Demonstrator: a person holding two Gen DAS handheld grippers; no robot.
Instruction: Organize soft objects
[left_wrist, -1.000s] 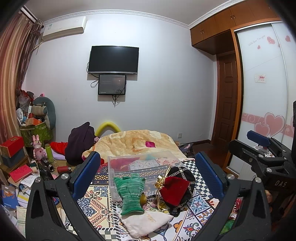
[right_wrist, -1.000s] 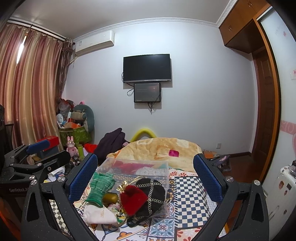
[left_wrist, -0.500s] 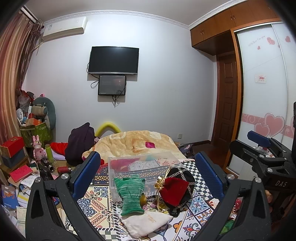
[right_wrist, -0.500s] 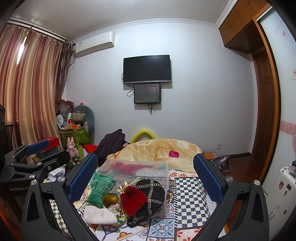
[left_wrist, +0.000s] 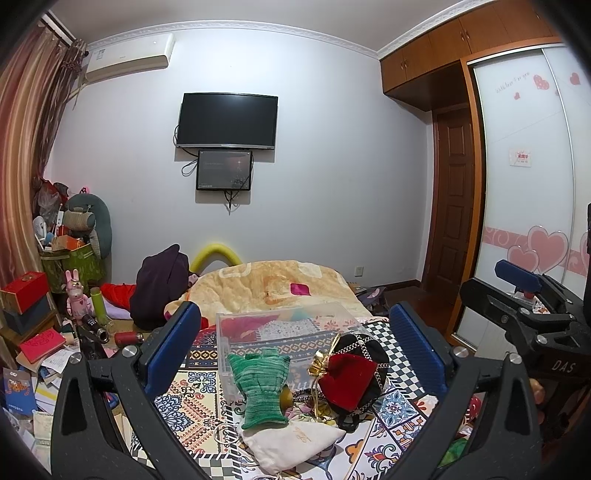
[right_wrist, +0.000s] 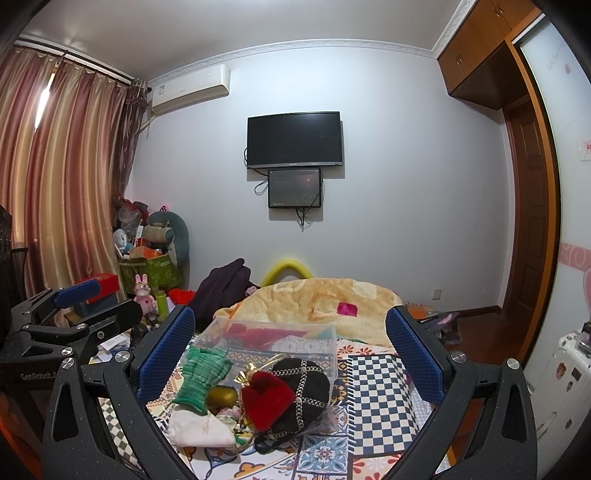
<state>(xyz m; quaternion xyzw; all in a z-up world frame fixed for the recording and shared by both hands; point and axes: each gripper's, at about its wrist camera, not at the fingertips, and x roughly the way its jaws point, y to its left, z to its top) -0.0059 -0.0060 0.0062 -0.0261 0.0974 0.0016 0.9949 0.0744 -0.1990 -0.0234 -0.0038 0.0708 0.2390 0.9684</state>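
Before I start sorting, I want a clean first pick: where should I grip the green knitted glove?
Probably by the ribbed cuff of the green knitted glove, coming from above with the left gripper. That end lies nearest, atop the white cloth pouch, while its fingers lean against the clear plastic box.
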